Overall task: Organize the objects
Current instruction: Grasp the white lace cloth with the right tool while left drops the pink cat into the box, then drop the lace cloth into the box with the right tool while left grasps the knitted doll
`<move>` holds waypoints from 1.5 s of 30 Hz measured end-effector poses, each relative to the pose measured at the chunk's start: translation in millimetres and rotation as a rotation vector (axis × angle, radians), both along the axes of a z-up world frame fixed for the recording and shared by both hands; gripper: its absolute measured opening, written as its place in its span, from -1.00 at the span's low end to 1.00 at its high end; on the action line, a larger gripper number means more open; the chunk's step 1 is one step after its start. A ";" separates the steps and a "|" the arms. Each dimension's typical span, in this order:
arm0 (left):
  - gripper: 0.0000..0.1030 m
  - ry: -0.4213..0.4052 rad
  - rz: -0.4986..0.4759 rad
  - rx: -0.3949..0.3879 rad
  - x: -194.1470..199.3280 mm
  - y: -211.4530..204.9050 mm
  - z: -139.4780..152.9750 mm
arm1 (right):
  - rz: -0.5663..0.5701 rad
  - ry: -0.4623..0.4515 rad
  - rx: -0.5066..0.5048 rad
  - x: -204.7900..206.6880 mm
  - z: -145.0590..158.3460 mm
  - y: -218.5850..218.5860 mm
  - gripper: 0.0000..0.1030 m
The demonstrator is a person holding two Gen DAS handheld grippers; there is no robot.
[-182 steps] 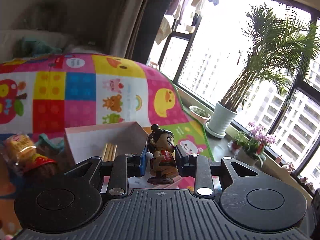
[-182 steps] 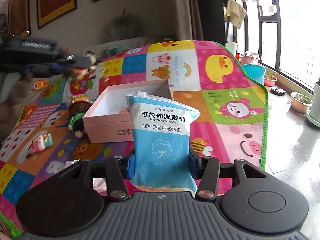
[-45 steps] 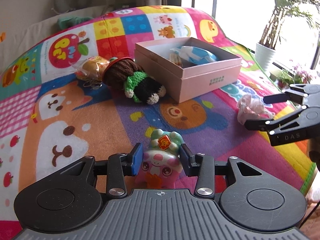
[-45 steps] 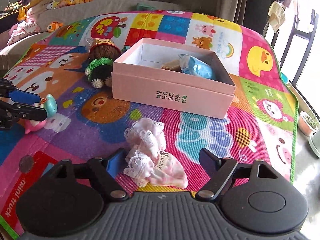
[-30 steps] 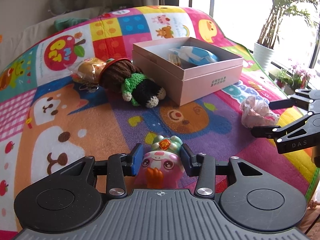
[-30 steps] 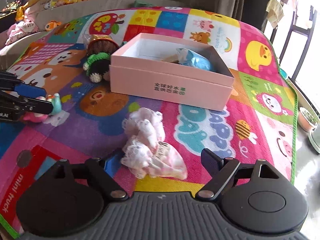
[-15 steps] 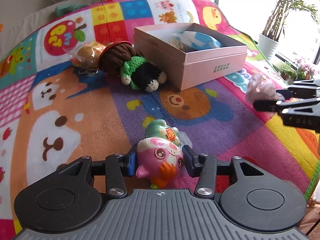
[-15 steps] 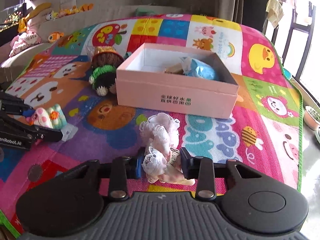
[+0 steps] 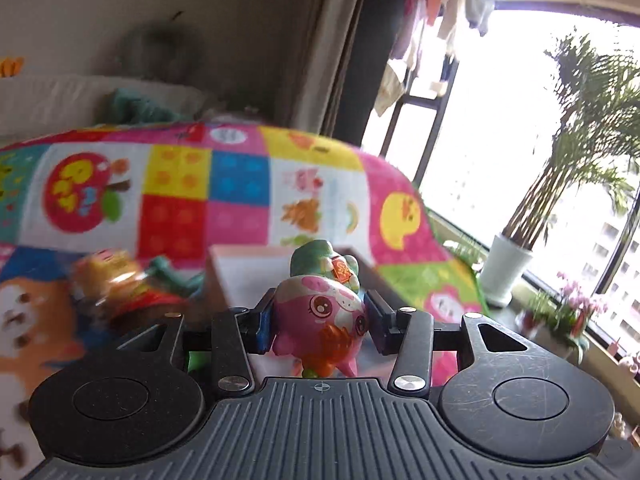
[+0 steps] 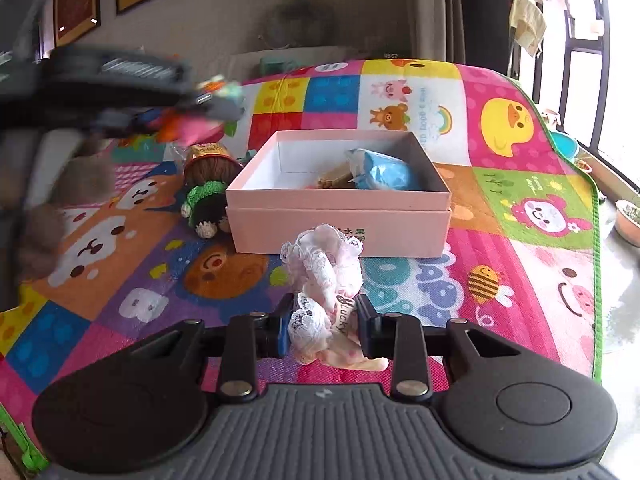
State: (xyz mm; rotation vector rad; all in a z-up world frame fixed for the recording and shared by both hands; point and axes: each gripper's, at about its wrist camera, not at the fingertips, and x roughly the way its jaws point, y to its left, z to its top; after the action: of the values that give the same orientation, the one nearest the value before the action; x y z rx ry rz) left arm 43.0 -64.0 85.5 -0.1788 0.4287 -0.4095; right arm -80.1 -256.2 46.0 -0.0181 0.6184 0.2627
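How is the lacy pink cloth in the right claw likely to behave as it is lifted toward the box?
The lacy pink cloth looks soft and bunched, so it will probably droop and trail from the right claw. It seems light. Its loose frills might snag the pink box rim.

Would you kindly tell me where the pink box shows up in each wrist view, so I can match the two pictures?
Left wrist view: the pink box sits at centre, mostly hidden behind the pink toy held in the left claw.
Right wrist view: the box lies open at centre, just beyond the lace cloth.
Shared landmark: the yellow duck patch on the mat.
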 end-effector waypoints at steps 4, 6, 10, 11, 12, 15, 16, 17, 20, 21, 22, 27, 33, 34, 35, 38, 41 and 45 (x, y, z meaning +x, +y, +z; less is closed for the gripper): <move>-0.01 0.087 0.027 0.121 27.6 -34.8 -38.6 | -0.025 0.006 0.008 -0.1 -4.5 -10.3 -0.41; -0.06 0.083 0.037 0.122 21.4 -32.5 -51.4 | -0.034 0.011 -0.001 0.7 -8.1 -15.0 -0.41; -0.05 0.033 0.046 0.190 15.0 -30.7 -53.5 | -0.045 0.035 0.010 7.6 -15.0 -22.5 -0.41; -0.06 0.017 0.059 0.183 13.0 -27.1 -51.5 | -0.048 0.039 0.011 9.8 -16.0 -22.3 -0.41; -0.06 -0.011 0.072 0.164 8.5 -21.8 -47.4 | -0.051 0.040 0.011 11.7 -16.3 -21.5 -0.41; -0.06 -0.105 0.103 0.102 -2.4 -6.2 -30.5 | -0.046 0.018 0.024 14.8 -10.4 -18.8 -0.41; -0.06 -0.118 0.113 0.081 -5.4 0.5 -25.7 | -0.043 0.010 0.027 16.6 -7.0 -18.0 -0.41; -0.06 -0.125 0.124 0.059 -8.3 9.3 -19.8 | -0.042 -0.001 0.026 18.8 -2.9 -17.5 -0.41; -0.06 -0.129 0.166 0.033 -19.5 38.9 -12.9 | -0.036 -0.049 0.018 28.0 13.9 -15.1 -0.41; -0.06 -0.124 0.187 0.031 -23.4 50.5 -13.7 | -0.028 -0.069 0.016 32.8 20.6 -13.6 -0.41; -0.06 -0.108 0.212 0.028 -25.7 60.8 -15.8 | -0.018 -0.088 0.014 39.1 27.6 -11.3 -0.41; -0.12 0.076 0.311 -0.040 -17.9 108.1 -37.6 | 0.027 -0.147 0.029 100.6 63.5 11.6 -0.41; -0.12 0.206 0.267 -0.087 -8.1 122.9 -53.7 | -0.005 -0.033 0.049 183.5 63.5 38.3 0.32; -0.12 0.220 0.254 -0.105 -5.5 122.4 -55.4 | -0.012 -0.020 0.053 184.8 58.3 38.9 0.32; -0.12 0.228 0.246 -0.125 -3.3 120.5 -57.3 | -0.010 -0.014 0.056 182.2 53.2 38.9 0.32; -0.12 0.242 0.239 -0.143 9.4 108.4 -59.0 | -0.029 -0.035 0.024 155.8 37.5 35.6 0.38; -0.12 0.243 0.278 -0.115 26.8 95.4 -58.9 | -0.037 -0.080 -0.038 119.8 26.8 29.1 0.48; -0.08 0.293 0.294 -0.077 51.6 83.3 -62.4 | -0.045 -0.117 -0.082 78.5 14.0 15.1 0.60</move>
State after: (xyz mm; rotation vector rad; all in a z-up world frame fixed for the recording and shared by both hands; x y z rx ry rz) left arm 94.7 19.3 23.1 -0.3744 0.6649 -0.1097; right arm -1.6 -241.1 60.0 -0.0977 0.5124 0.1911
